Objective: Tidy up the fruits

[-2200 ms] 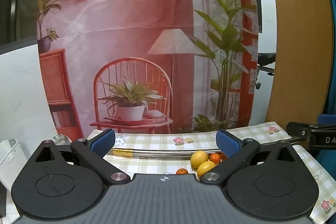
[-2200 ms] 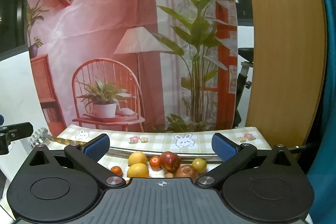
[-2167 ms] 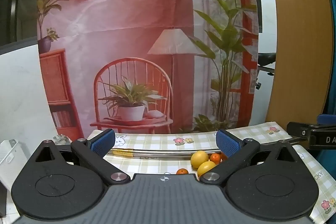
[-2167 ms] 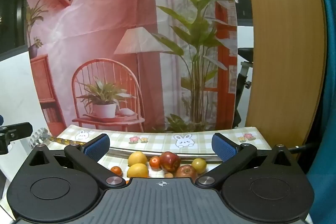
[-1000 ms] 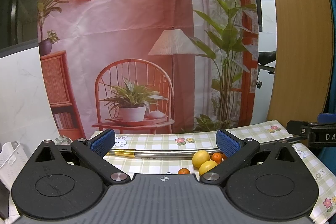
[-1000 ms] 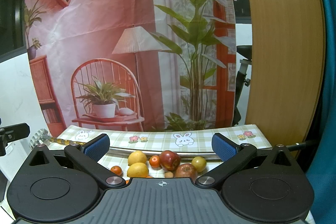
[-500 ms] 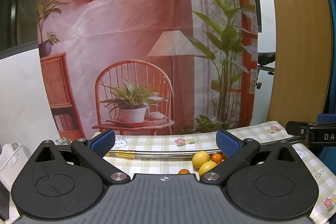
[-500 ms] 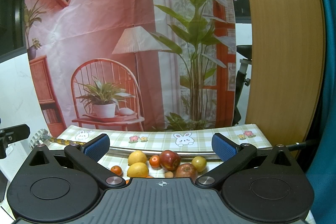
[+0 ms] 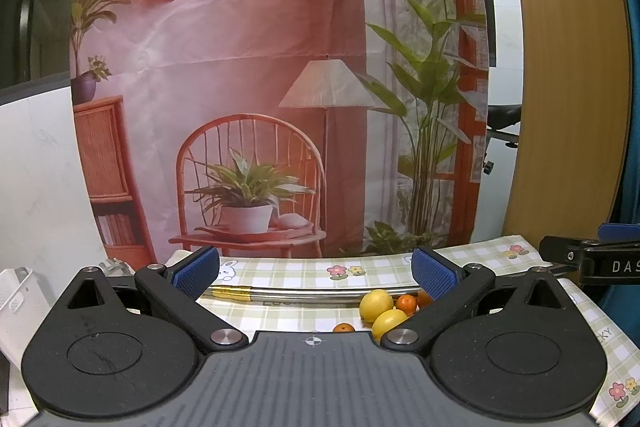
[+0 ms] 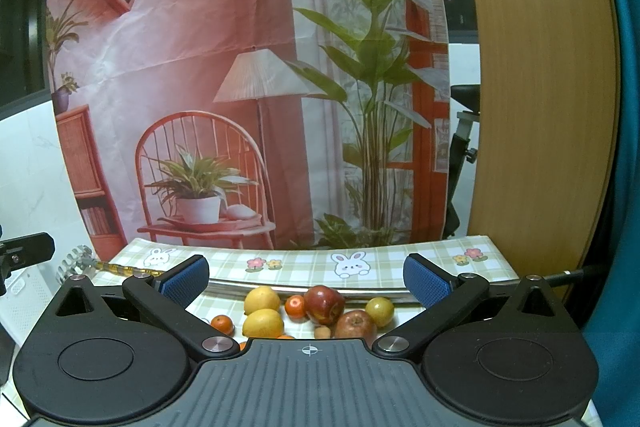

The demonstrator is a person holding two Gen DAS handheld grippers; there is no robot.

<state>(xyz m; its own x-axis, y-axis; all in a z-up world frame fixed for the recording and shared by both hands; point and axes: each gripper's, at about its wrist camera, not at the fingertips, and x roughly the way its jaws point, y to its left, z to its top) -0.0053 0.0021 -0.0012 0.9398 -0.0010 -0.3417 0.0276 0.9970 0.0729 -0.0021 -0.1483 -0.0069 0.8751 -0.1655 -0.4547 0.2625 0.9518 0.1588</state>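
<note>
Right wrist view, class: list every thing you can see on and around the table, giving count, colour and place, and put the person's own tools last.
lemons: two, yellow, left of centre in the fruit cluster, one behind the other
apples: two, red, centre of the cluster
small oranges: two clear ones, orange, one between lemon and apple, one at far left; more orange bits hidden by the gripper body
round yellow-green fruit: one, right end of the cluster
small tan fruit: one, in front of the apples
metal rod: one, silver with a gold end, lying behind the fruit
tablecloth: one, green check with bunnies and flowers
backdrop: one, printed reddish room scene
right gripper: open, blue pads
left gripper: black tip at left edge only
</note>
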